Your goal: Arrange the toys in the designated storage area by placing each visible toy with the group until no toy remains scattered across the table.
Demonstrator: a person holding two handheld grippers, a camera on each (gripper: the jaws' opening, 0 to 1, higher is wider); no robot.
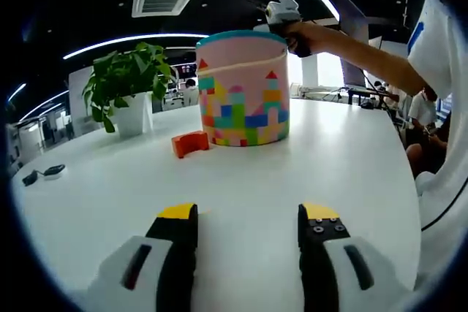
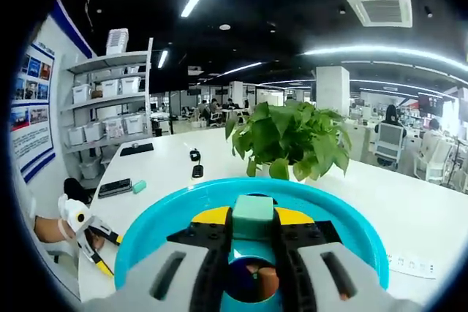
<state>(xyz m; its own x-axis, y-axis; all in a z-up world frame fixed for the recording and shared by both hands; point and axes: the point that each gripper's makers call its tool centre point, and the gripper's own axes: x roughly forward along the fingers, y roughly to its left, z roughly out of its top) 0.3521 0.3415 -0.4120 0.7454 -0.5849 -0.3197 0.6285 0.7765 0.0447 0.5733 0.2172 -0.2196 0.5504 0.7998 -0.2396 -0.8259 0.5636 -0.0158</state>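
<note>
Your right gripper [image 2: 252,235] is clamped on a green block [image 2: 253,216], directly above the open mouth of the toy bucket [image 2: 146,231]. Your left gripper [image 1: 248,228] hangs open and empty; the orange block [image 1: 190,143] lies ahead, at the bucket's foot mid-table [image 1: 365,166]. A potted plant [image 1: 124,82] stands behind, in an office.

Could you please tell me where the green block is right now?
In the right gripper view the green block is clamped between the right gripper jaws, directly above the open bucket, with the plant just behind.
</note>
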